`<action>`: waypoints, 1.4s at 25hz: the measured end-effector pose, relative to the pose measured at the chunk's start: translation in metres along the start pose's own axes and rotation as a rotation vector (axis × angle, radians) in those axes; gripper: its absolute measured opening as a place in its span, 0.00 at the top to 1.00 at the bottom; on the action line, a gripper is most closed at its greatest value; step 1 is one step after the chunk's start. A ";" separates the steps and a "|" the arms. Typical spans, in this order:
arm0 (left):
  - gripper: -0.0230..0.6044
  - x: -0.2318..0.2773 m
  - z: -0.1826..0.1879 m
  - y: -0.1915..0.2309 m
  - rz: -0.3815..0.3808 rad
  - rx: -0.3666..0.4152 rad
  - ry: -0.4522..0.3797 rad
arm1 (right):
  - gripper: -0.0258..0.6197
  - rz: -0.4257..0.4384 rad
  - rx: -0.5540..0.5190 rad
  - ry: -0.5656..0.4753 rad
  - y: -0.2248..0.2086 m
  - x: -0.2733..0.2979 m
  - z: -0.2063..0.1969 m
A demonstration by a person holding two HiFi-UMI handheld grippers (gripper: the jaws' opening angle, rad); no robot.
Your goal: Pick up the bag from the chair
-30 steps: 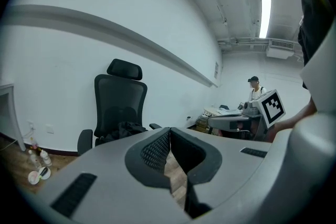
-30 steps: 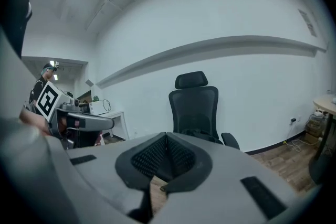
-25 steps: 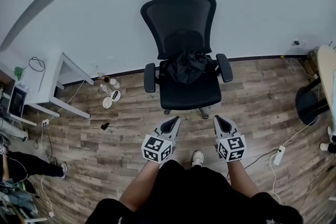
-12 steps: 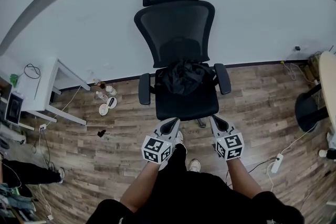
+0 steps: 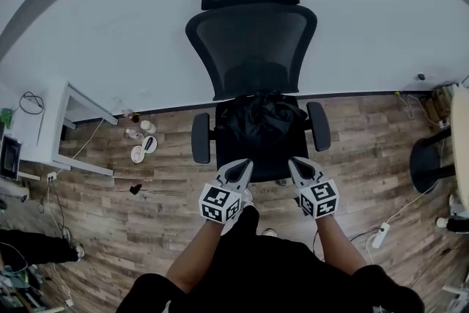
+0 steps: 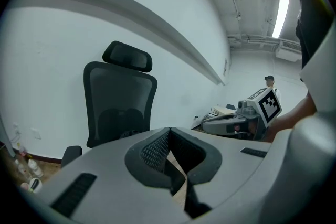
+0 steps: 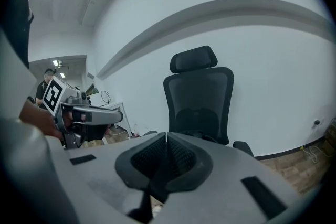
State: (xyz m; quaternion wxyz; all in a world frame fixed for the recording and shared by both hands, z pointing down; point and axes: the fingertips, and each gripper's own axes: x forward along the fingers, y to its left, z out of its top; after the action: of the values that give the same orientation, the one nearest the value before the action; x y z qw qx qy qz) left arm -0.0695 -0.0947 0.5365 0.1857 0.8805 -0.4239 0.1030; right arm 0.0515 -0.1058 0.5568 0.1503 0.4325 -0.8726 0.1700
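— Left tongs (image 5: 240, 166) and right tongs (image 5: 297, 163): how do they stand?
— Both are pressed fully together, tips meeting, with nothing between them. Each is carried in a hand. They sit side by side just short of the front edge of the black mesh office chair (image 5: 250, 40) and point at it, tilted slightly downward.
— And the bag?
— The crumpled black bag (image 5: 262, 113) lies on the chair's seat, toward the back. It rests against the foot of the backrest, between the two armrests (image 5: 201, 137). Neither pair of tongs touches it, and bare seat cushion shows between them and the bag.
— What stands around the chair?
— Behind it is a plain white wall (image 5: 110, 26) with a dark skirting strip. Under it is a wood-look plank floor (image 5: 146, 216). Left of the chair, near the wall, a few small bottles and cups (image 5: 141, 143) sit on the floor. A small dark object (image 5: 135, 189) lies a little further from the wall. Farther left stands a white counter (image 5: 44, 124) with cables trailing below. Right of the chair, well apart from it, are another dark seat (image 5: 429, 161) and a white power strip (image 5: 379, 235) on the floor.
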 end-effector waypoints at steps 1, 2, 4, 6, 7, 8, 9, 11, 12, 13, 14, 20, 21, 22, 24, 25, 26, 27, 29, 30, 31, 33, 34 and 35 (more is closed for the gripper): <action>0.93 0.006 0.000 0.009 -0.002 -0.005 0.009 | 0.93 -0.001 0.002 0.009 -0.002 0.010 0.002; 0.93 0.010 0.001 0.017 -0.004 -0.012 0.016 | 0.93 -0.002 0.005 0.020 -0.004 0.020 0.003; 0.93 0.020 0.003 0.033 -0.012 -0.024 0.022 | 0.93 -0.004 0.007 0.045 -0.007 0.040 0.007; 0.93 0.031 0.006 0.047 -0.025 -0.030 0.030 | 0.93 -0.009 0.007 0.066 -0.012 0.057 0.010; 0.93 0.036 0.006 0.052 -0.032 -0.031 0.037 | 0.93 -0.014 0.007 0.072 -0.015 0.062 0.012; 0.93 0.041 0.005 0.056 -0.037 -0.027 0.046 | 0.93 -0.020 0.006 0.074 -0.017 0.068 0.013; 0.93 0.046 0.003 0.060 -0.040 -0.019 0.059 | 0.93 -0.027 0.006 0.076 -0.021 0.073 0.013; 0.93 0.056 -0.003 0.066 -0.040 0.006 0.093 | 0.93 -0.035 0.001 0.086 -0.030 0.083 0.010; 0.93 0.062 -0.006 0.068 -0.039 0.017 0.109 | 0.93 -0.035 -0.003 0.095 -0.035 0.088 0.009; 0.93 0.067 -0.009 0.070 -0.039 0.023 0.125 | 0.93 -0.034 -0.009 0.102 -0.039 0.095 0.007; 0.93 0.072 -0.013 0.072 -0.039 0.024 0.140 | 0.93 -0.031 -0.016 0.109 -0.044 0.101 0.005; 0.93 0.111 -0.038 0.090 0.030 0.006 0.221 | 0.93 0.052 -0.058 0.177 -0.064 0.146 -0.017; 0.93 0.114 -0.044 0.094 0.056 0.000 0.237 | 0.93 0.073 -0.071 0.187 -0.063 0.152 -0.019; 0.93 0.116 -0.049 0.099 0.081 -0.009 0.254 | 0.93 0.091 -0.085 0.195 -0.062 0.157 -0.022; 0.93 0.121 -0.058 0.109 0.122 -0.032 0.270 | 0.93 0.115 -0.107 0.210 -0.067 0.167 -0.026; 0.92 0.125 -0.060 0.113 0.139 -0.045 0.269 | 0.93 0.123 -0.117 0.217 -0.071 0.172 -0.028; 0.92 0.129 -0.061 0.118 0.153 -0.056 0.266 | 0.93 0.130 -0.125 0.223 -0.074 0.177 -0.030; 0.92 0.132 -0.063 0.122 0.163 -0.066 0.264 | 0.93 0.137 -0.131 0.234 -0.078 0.181 -0.032; 0.85 0.141 -0.071 0.128 0.169 -0.085 0.273 | 0.93 0.153 -0.132 0.272 -0.081 0.187 -0.038; 0.71 0.145 -0.078 0.130 0.169 -0.092 0.284 | 0.89 0.161 -0.131 0.296 -0.083 0.190 -0.043; 0.54 0.149 -0.085 0.133 0.173 -0.094 0.299 | 0.74 0.168 -0.132 0.320 -0.083 0.193 -0.049; 0.41 0.155 -0.100 0.142 0.193 -0.087 0.331 | 0.48 0.178 -0.146 0.361 -0.085 0.203 -0.061; 0.38 0.159 -0.108 0.146 0.199 -0.084 0.345 | 0.46 0.180 -0.159 0.377 -0.088 0.208 -0.066; 0.37 0.164 -0.115 0.150 0.203 -0.083 0.360 | 0.44 0.183 -0.172 0.393 -0.091 0.214 -0.072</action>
State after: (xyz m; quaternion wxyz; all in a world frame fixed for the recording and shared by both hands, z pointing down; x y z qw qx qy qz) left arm -0.0887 -0.2486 0.7327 0.2831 0.7924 -0.4741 0.2594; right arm 0.0082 -0.2774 0.7243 0.3375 0.2958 -0.8734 0.1889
